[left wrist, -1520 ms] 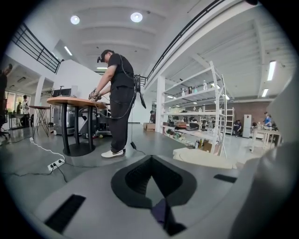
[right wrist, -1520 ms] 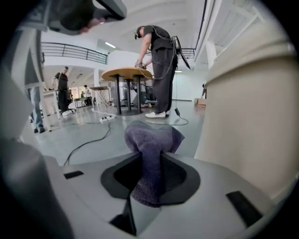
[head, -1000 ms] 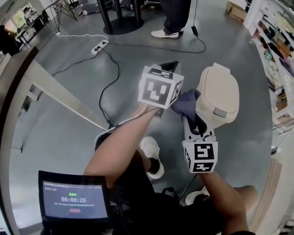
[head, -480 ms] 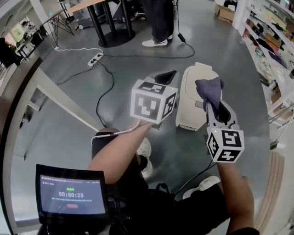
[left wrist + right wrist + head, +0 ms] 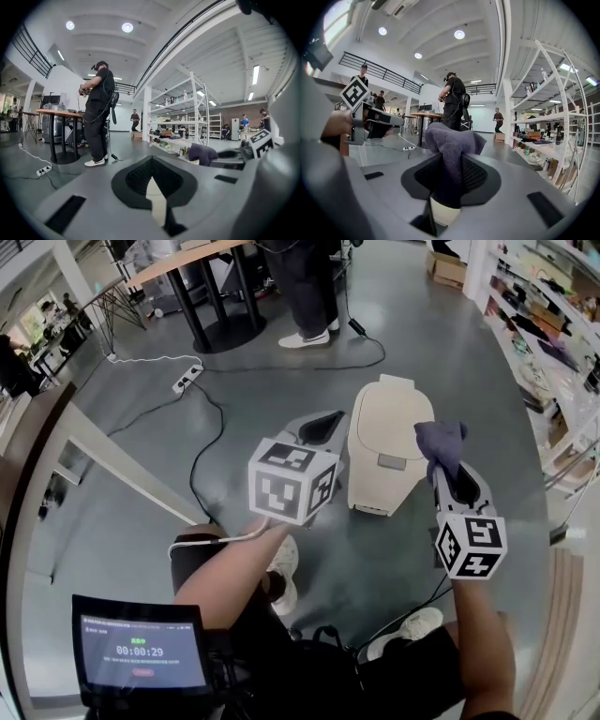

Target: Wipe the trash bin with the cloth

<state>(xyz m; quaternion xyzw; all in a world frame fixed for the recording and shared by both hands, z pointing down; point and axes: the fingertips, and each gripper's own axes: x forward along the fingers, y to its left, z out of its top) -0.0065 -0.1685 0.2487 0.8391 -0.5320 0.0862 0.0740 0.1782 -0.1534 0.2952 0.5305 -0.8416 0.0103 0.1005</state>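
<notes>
Head view: trash bin [image 5: 384, 442] upright

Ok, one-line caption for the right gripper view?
Right gripper pinching a purple-grey cloth in its fingers, left gripper alongside, a standing person and shelving behind.

A power strip [image 5: 185, 381] lies on the grey floor [image 5: 281, 390] near a standing person [image 5: 302, 292].

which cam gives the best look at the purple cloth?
Right gripper view: the dark purple terry cloth fills the centre, pinched between the jaws. Head view shows it from above, bunched up; left gripper view shows only a small lump at its right side.
</notes>
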